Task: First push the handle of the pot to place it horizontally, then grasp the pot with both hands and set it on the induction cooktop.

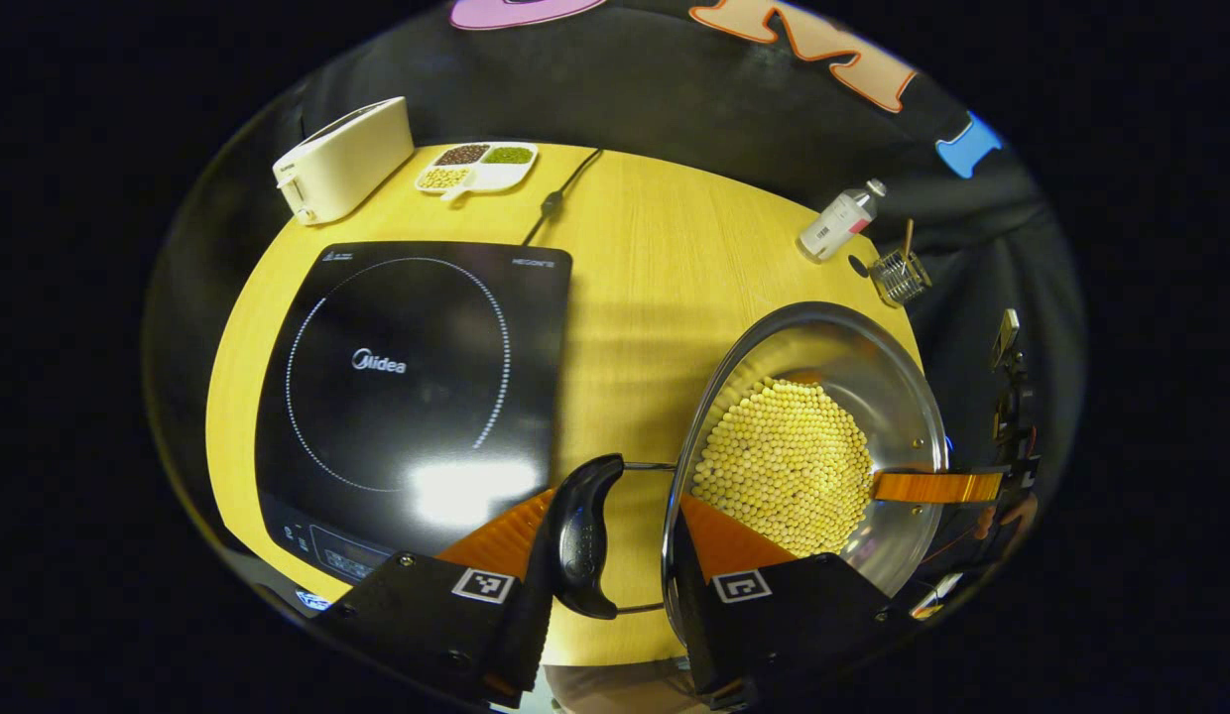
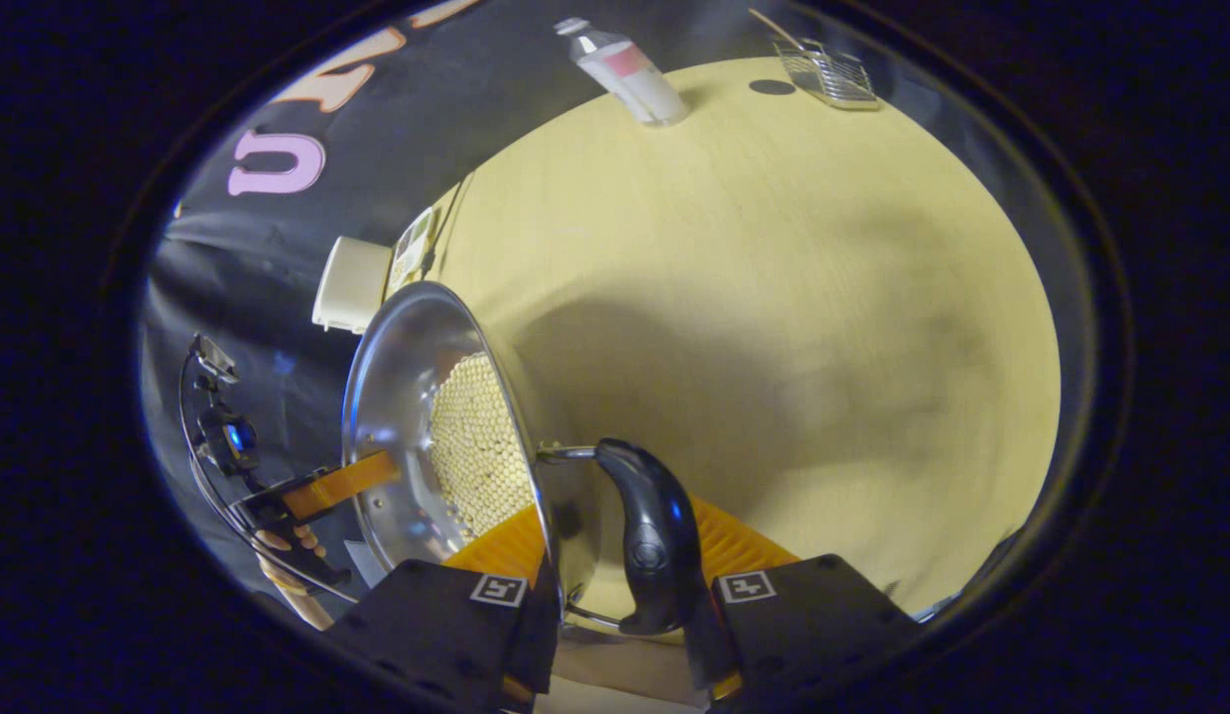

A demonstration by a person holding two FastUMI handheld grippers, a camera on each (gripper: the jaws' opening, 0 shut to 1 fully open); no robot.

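Observation:
A steel pot holding yellow beans hangs tilted above the wooden table, right of the black induction cooktop. My left gripper is shut across one black side handle and the pot's rim, with one finger inside the wall. Across the pot, a finger of the right gripper reaches over the far rim. In the right gripper view, my right gripper is shut the same way on the other black handle of the pot. The left gripper and a hand show beyond it.
A white toaster and a divided dish of beans stand behind the cooktop, whose cord runs off the back. A small bottle and a wire holder sit at the far right edge. Bare table lies under the pot.

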